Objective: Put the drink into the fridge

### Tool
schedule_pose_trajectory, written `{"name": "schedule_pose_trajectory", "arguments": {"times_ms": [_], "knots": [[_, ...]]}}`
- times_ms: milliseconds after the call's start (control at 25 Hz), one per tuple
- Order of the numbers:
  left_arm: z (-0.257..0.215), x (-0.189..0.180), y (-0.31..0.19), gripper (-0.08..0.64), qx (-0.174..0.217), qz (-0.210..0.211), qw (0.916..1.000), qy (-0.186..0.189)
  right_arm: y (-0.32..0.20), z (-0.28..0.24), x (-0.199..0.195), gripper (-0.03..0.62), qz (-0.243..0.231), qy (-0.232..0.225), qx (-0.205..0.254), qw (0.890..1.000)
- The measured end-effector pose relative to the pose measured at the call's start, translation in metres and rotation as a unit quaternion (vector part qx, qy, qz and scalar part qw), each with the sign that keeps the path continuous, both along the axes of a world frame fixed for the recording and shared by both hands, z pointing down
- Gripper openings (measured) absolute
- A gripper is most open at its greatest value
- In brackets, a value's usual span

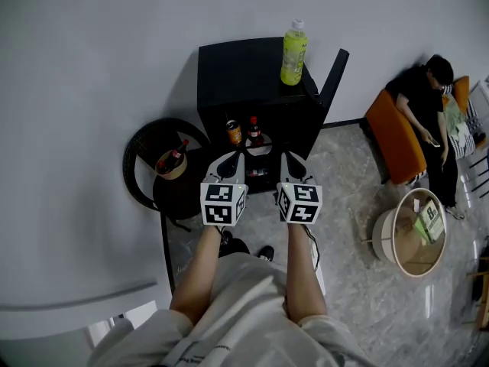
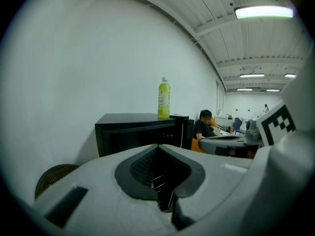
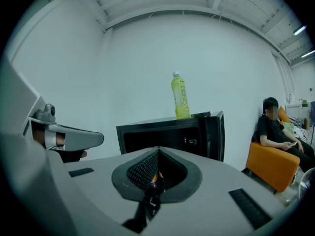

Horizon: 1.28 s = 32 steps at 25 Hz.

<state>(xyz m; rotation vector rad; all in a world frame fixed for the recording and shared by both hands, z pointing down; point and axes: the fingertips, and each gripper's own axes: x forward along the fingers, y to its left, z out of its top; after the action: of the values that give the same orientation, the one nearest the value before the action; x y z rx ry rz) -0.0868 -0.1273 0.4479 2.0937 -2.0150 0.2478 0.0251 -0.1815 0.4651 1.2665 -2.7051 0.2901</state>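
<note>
A yellow-green drink bottle [image 1: 294, 52] stands upright on top of a black mini fridge [image 1: 237, 71]. The fridge door [image 1: 334, 79] hangs open to the right. Inside, a can [image 1: 234, 132] and a dark bottle with a red cap [image 1: 254, 131] stand on a shelf. My left gripper [image 1: 228, 160] and right gripper [image 1: 291, 160] are held side by side in front of the open fridge, both shut and empty. The bottle [image 2: 164, 98] rises above the fridge [image 2: 133, 132] beyond the left gripper [image 2: 158, 146]. From the right gripper [image 3: 158, 149] the bottle [image 3: 180, 96] and door [image 3: 216, 132] show ahead.
A round black wire stand [image 1: 157, 163] left of the fridge holds a bowl with a bottle [image 1: 172, 161]. A person [image 1: 424, 105] sits on an orange sofa [image 1: 393, 136] at the right. A round white side table [image 1: 412, 232] stands on the tiled floor nearby.
</note>
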Motion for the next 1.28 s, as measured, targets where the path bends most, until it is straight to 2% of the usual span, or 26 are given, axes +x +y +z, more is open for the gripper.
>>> {"name": "schedule_pose_trajectory", "arguments": {"times_ms": [160, 320, 440, 560, 760, 920, 1000, 1080, 1280], "knots": [[-0.014, 0.0, -0.003, 0.009, 0.007, 0.007, 0.9999, 0.01, -0.008, -0.011, 0.007, 0.006, 0.008, -0.011, 0.003, 1.0], [-0.03, -0.007, -0.007, 0.009, 0.018, 0.003, 0.9996, -0.023, -0.026, -0.014, 0.01, 0.006, 0.016, -0.038, -0.008, 0.999], [-0.043, -0.016, -0.023, 0.009, 0.029, -0.002, 0.9994, -0.02, -0.042, -0.02, 0.011, 0.006, 0.036, -0.051, 0.001, 0.998], [-0.061, -0.013, -0.051, 0.009, 0.048, 0.019, 0.9986, -0.013, -0.063, -0.033, 0.008, 0.006, 0.044, -0.059, 0.015, 0.997], [-0.093, -0.004, -0.117, 0.009, 0.077, 0.068, 0.9947, -0.005, -0.119, -0.083, 0.011, 0.008, 0.06, -0.073, 0.062, 0.994], [-0.11, 0.0, -0.183, 0.009, 0.079, 0.098, 0.992, 0.004, -0.169, -0.108, -0.001, 0.01, 0.053, -0.056, 0.07, 0.995], [-0.115, 0.004, -0.208, 0.009, 0.073, 0.111, 0.991, 0.008, -0.182, -0.115, -0.011, 0.052, 0.047, -0.048, 0.071, 0.995], [-0.119, 0.005, -0.228, 0.009, 0.066, 0.126, 0.9899, 0.007, -0.194, -0.124, -0.021, 0.182, 0.043, -0.047, 0.073, 0.995], [-0.121, -0.007, -0.273, 0.009, 0.062, 0.143, 0.9878, 0.006, -0.231, -0.138, -0.053, 0.276, 0.024, -0.049, 0.079, 0.995]]}}
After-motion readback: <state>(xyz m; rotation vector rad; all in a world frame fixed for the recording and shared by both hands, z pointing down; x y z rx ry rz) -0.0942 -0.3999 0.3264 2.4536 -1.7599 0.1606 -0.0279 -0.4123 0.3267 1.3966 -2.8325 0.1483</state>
